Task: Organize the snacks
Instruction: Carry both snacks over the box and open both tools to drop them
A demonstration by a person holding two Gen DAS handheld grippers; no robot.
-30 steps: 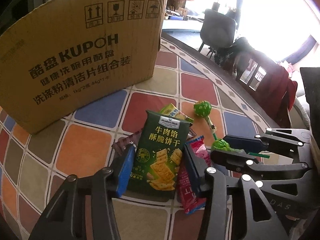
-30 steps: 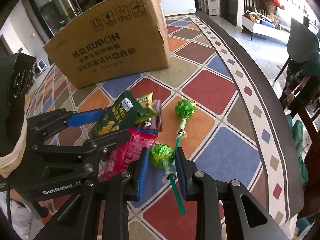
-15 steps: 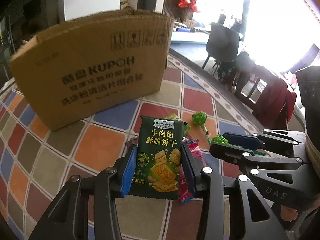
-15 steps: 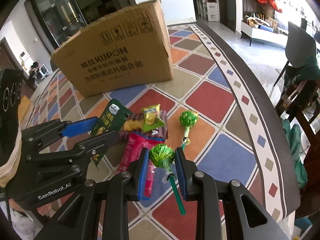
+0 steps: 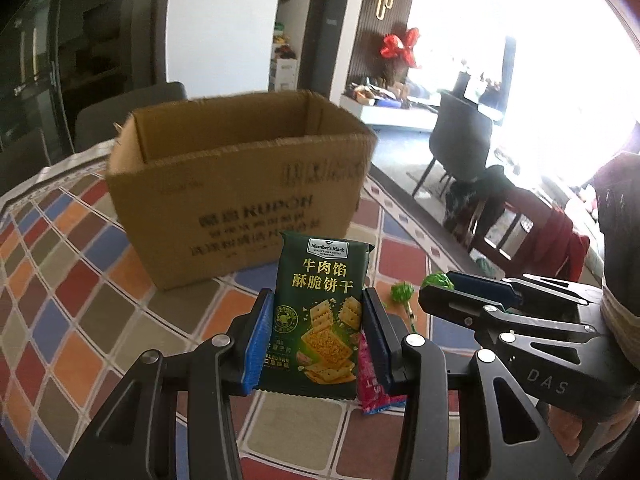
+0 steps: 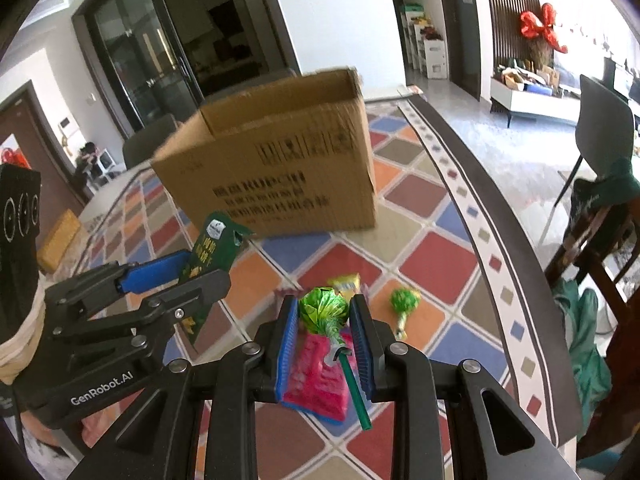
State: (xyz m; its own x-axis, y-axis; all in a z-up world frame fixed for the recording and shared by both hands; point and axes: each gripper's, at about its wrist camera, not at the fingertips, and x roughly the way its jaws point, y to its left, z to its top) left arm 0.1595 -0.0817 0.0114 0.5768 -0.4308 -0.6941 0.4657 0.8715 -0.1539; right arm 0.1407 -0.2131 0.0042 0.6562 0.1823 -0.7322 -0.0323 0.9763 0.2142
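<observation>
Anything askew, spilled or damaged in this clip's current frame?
Nothing stands out. The left gripper holds the green cracker packet upright; the right gripper holds a green lollipop. The cardboard box stands open and intact. Remaining snacks lie loose on the table, unspilled.

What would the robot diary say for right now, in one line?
left gripper: shut on cracker packet | right gripper: shut on green lollipop | cardboard box: open, ahead | both lifted

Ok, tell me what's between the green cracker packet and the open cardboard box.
Nothing visible. The left gripper holds the cracker packet off the tablecloth, and only bare cloth lies before the cardboard box, whose top is open.
</observation>
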